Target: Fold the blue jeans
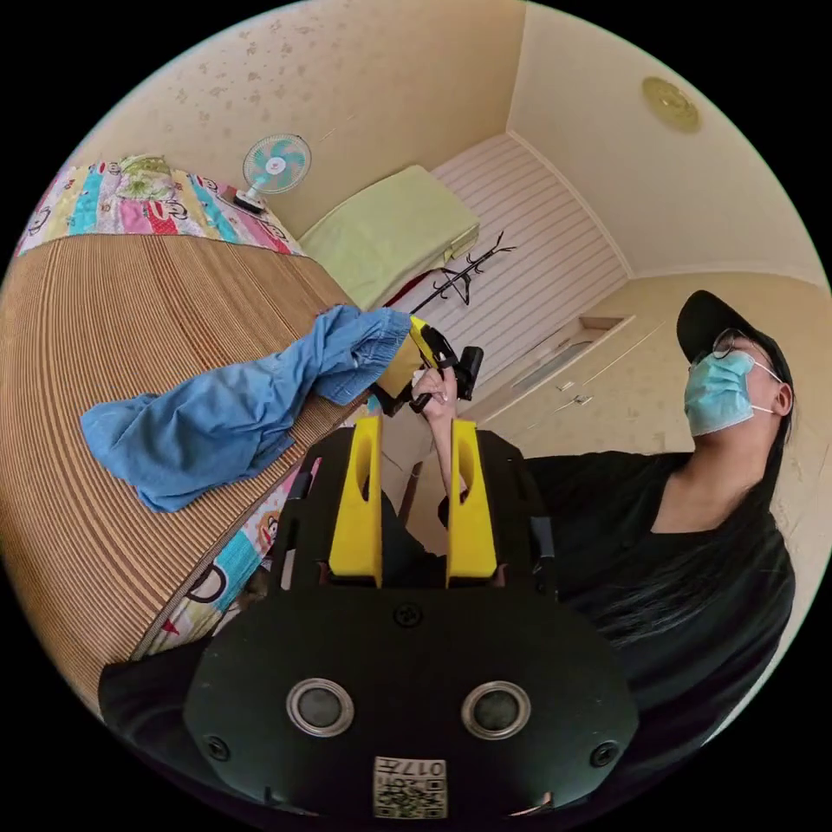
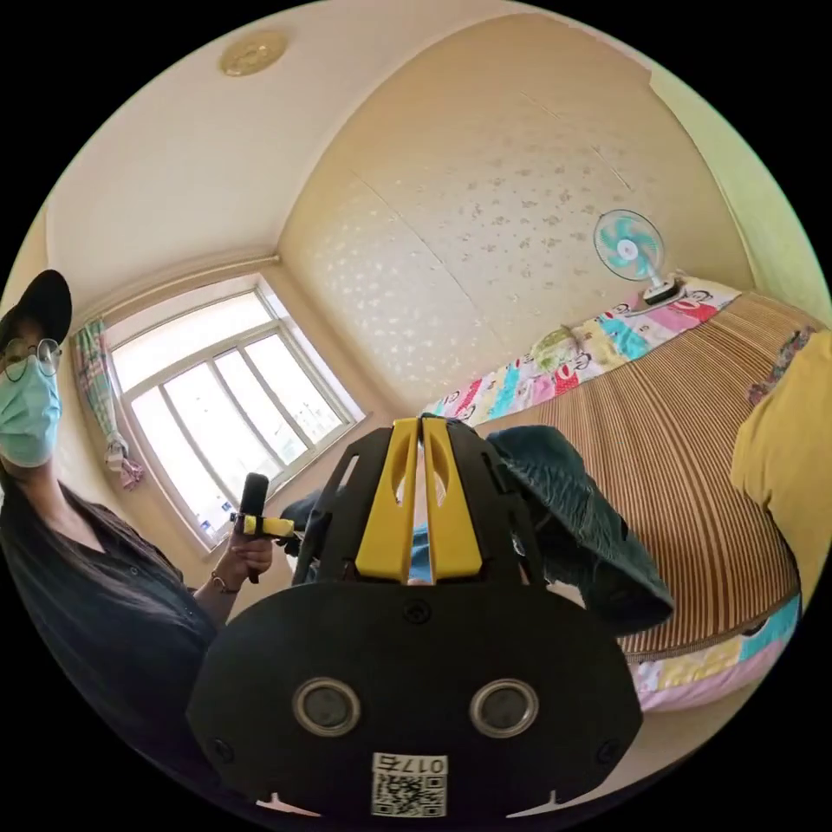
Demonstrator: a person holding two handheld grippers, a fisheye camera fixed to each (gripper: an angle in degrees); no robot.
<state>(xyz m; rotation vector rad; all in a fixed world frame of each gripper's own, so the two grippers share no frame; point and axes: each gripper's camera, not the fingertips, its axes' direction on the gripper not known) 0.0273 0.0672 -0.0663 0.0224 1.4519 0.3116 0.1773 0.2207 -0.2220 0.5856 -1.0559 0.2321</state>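
The blue jeans (image 1: pixel 225 416) lie crumpled on the striped straw mat (image 1: pixel 104 347) of a bed, one end lifted off the bed's edge. That raised end is pinched by my right gripper (image 1: pixel 407 355), held in a hand. In the right gripper view its yellow jaws (image 2: pixel 420 429) stand almost together with blue cloth between them, and the jeans (image 2: pixel 563 511) hang dark beside them. My left gripper (image 1: pixel 416 433) is open and holds nothing, away from the jeans and below the other gripper. It appears again in the right gripper view, small, in a hand (image 2: pixel 256 520).
A person in a black top (image 1: pixel 676 555) stands at the bedside. A small fan (image 1: pixel 276 166) and a patterned quilt (image 1: pixel 130 204) are at the bed's far end. A green cushion (image 1: pixel 390 230), a coat rack (image 1: pixel 464 277), a window (image 2: pixel 225 390) and a yellow pillow (image 2: pixel 784 451) are around.
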